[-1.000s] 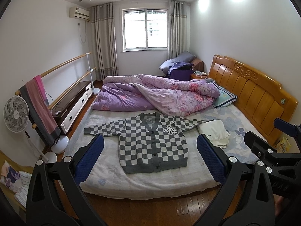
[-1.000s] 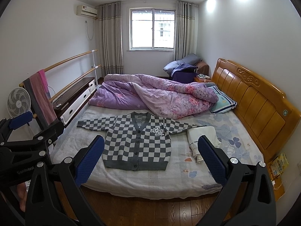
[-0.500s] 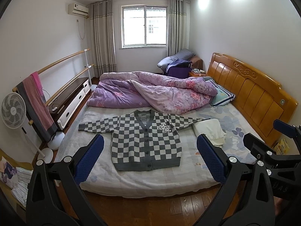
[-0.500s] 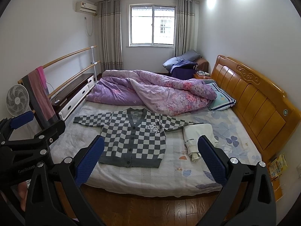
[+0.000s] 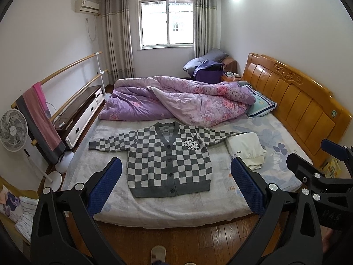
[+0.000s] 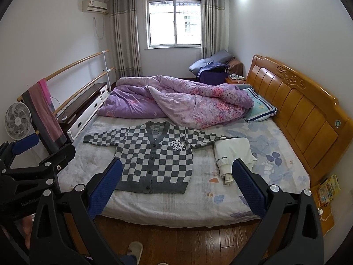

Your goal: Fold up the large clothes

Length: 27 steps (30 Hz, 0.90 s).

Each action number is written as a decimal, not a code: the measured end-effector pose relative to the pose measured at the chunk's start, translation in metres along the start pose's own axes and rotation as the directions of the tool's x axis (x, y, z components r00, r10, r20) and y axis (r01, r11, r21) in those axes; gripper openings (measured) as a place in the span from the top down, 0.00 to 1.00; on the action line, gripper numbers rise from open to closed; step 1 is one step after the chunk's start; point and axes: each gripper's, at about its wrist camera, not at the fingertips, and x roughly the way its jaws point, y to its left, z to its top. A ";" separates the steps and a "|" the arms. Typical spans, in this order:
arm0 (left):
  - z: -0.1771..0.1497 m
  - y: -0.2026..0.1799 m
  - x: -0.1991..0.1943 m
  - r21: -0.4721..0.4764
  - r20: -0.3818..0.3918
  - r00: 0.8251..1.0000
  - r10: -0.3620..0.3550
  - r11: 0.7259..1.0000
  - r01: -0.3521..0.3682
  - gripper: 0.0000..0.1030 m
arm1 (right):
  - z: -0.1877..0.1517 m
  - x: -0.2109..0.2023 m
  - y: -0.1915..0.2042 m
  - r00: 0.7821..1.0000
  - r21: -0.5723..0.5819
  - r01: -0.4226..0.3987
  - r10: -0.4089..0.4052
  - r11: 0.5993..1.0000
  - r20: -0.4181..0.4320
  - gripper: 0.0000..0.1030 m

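A grey-and-white checked cardigan (image 5: 168, 159) (image 6: 154, 158) lies flat and buttoned on the bed (image 5: 176, 207) (image 6: 176, 207), sleeves spread to both sides. Its right sleeve runs under or against a folded cream garment (image 5: 245, 150) (image 6: 233, 154). My left gripper (image 5: 175, 187) is held above the floor, short of the bed's near edge, open with nothing between its blue pads. My right gripper (image 6: 176, 187) is likewise open and empty, at about the same distance. Each gripper shows at the edge of the other's view.
A crumpled purple quilt (image 5: 176, 101) covers the far half of the bed, with a pillow (image 5: 260, 106) by the wooden headboard (image 5: 297, 101). A fan (image 5: 13, 130), a rail with a hanging towel (image 5: 42, 119) and a low cabinet (image 5: 81, 114) line the left. A slippered foot (image 5: 157, 252) stands on the wooden floor.
Both grippers have drawn back and risen a little from the bed, so the cardigan sits farther off and more floor shows. Both stay open.
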 end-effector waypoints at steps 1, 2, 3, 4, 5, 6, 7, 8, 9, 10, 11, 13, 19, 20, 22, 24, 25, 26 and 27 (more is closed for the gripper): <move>0.000 0.005 0.002 -0.002 -0.004 1.000 -0.002 1.000 0.002 0.04 | 0.002 0.005 0.001 1.000 -0.001 -0.001 0.001 1.000 -0.004 0.07; 0.002 0.004 0.008 -0.002 -0.008 1.000 -0.004 1.000 0.004 0.04 | 0.004 0.008 0.000 1.000 0.000 -0.001 0.001 1.000 -0.007 0.07; 0.005 0.006 0.016 0.000 -0.015 1.000 -0.008 1.000 0.008 0.04 | 0.007 0.014 0.002 1.000 0.001 0.000 0.000 1.000 -0.010 0.07; 0.007 0.008 0.021 0.000 -0.018 1.000 -0.010 1.000 0.010 0.04 | 0.009 0.018 0.002 1.000 0.001 0.001 -0.001 1.000 -0.012 0.07; 0.008 0.009 0.025 0.000 -0.019 1.000 -0.011 1.000 0.011 0.04 | 0.012 0.023 0.003 1.000 0.001 0.003 -0.003 1.000 -0.014 0.07; 0.010 0.012 0.032 0.000 -0.019 1.000 -0.013 1.000 0.013 0.04 | 0.014 0.028 0.003 1.000 0.001 0.006 -0.006 1.000 -0.015 0.07; 0.013 0.015 0.039 0.001 -0.020 1.000 -0.015 1.000 0.015 0.04 | 0.017 0.033 0.004 1.000 0.002 0.008 -0.008 1.000 -0.015 0.07; 0.016 0.019 0.046 0.002 -0.022 1.000 -0.016 1.000 0.016 0.04 | 0.020 0.039 0.006 1.000 0.001 0.009 -0.009 1.000 -0.017 0.07; 0.019 0.022 0.052 0.003 -0.024 1.000 -0.015 1.000 0.015 0.04 | 0.024 0.048 0.010 1.000 0.000 0.010 -0.010 1.000 -0.020 0.07; 0.021 0.027 0.059 0.003 -0.026 1.000 -0.015 1.000 0.015 0.04 | 0.027 0.053 0.011 1.000 0.000 0.010 -0.010 1.000 -0.022 0.07; 0.024 0.032 0.066 0.002 -0.028 1.000 -0.015 1.000 0.015 0.04 | 0.030 0.061 0.015 1.000 0.000 0.010 -0.010 1.000 -0.024 0.07; 0.030 0.049 0.086 -0.003 -0.036 0.999 -0.014 1.000 0.013 0.04 | 0.038 0.080 0.026 1.000 -0.005 0.008 -0.009 1.000 -0.030 0.07; 0.059 0.110 0.152 -0.018 -0.064 0.998 -0.014 1.000 0.012 0.04 | 0.069 0.148 0.073 0.998 -0.006 0.005 -0.005 1.000 -0.057 0.07; 0.064 0.121 0.164 -0.018 -0.068 0.998 -0.015 1.000 0.014 0.04 | 0.076 0.162 0.084 0.998 -0.004 0.006 -0.006 1.000 -0.063 0.07; 0.079 0.156 0.197 -0.011 -0.079 0.997 -0.013 1.000 0.012 0.04 | 0.091 0.193 0.105 0.997 0.008 0.001 -0.001 1.000 -0.081 0.07; 0.090 0.183 0.220 -0.005 -0.090 0.996 -0.008 1.000 0.007 0.04 | 0.103 0.218 0.124 0.994 0.008 -0.004 0.005 1.000 -0.108 0.07; 0.096 0.201 0.237 -0.005 -0.106 0.994 -0.014 1.000 0.013 0.04 | 0.112 0.236 0.137 0.992 0.012 -0.001 0.002 1.000 -0.126 0.07; 0.102 0.219 0.254 -0.011 -0.125 0.992 -0.021 1.000 0.019 0.04 | 0.120 0.253 0.149 0.991 0.023 0.005 -0.002 1.000 -0.137 0.07; 0.106 0.231 0.265 -0.017 -0.137 0.990 -0.024 1.000 0.022 0.04 | 0.127 0.265 0.158 0.989 0.029 0.007 -0.003 1.000 -0.147 0.07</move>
